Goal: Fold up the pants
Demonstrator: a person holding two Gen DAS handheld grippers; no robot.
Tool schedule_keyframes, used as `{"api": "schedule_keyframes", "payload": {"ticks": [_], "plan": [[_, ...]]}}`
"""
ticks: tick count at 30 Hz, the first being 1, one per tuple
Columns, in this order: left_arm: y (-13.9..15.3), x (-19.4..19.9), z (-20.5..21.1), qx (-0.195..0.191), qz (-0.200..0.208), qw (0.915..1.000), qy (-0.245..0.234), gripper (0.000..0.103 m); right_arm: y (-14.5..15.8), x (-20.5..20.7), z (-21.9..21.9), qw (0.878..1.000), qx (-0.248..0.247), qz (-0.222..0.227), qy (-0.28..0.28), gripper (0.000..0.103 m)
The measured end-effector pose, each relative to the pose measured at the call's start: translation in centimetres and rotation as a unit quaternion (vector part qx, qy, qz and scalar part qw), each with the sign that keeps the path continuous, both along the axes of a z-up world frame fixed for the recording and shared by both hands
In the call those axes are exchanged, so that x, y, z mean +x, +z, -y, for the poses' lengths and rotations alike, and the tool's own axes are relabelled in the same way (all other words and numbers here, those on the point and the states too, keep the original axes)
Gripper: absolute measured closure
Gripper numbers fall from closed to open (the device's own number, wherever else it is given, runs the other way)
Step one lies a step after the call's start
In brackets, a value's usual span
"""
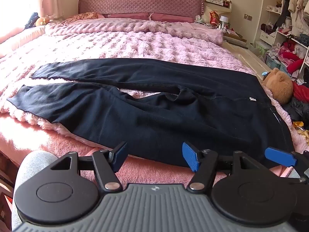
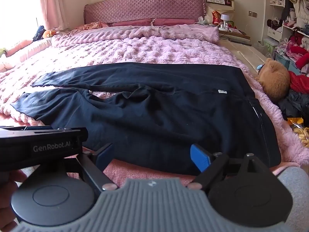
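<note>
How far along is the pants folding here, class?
Done: the black pants lie spread flat on the pink blanket, legs apart, waistband to the right. In hand: nothing; the left gripper and right gripper hover open near the closer edge. Left: every fold.

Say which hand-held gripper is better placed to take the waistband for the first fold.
Right, probably. The right hand-held gripper sits open at the pants' near edge, closer to the waistband. The left hand-held gripper, also open, faces the near leg.

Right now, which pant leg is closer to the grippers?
The near leg, cuff at the blanket's front edge; the far leg lies beyond it, split by a pink gap.
</note>
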State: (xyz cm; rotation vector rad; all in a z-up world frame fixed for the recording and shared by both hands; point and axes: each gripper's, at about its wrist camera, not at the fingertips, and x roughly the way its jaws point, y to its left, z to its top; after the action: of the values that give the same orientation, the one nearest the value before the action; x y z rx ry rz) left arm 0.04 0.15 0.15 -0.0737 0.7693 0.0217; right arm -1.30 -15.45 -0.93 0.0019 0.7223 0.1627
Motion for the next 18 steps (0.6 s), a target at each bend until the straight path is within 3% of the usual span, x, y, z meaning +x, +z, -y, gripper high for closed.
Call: {"api": "schedule_keyframes", "payload": {"ticks": [18], "plan": [[-2.1, 0.8, 0.9, 0.007, -0.023, 0.9996, -0.013, 0.028, -1.8, 0.8, -0.1, 0.999, -0.006, -0.042, -0.008, 0.021]]}}
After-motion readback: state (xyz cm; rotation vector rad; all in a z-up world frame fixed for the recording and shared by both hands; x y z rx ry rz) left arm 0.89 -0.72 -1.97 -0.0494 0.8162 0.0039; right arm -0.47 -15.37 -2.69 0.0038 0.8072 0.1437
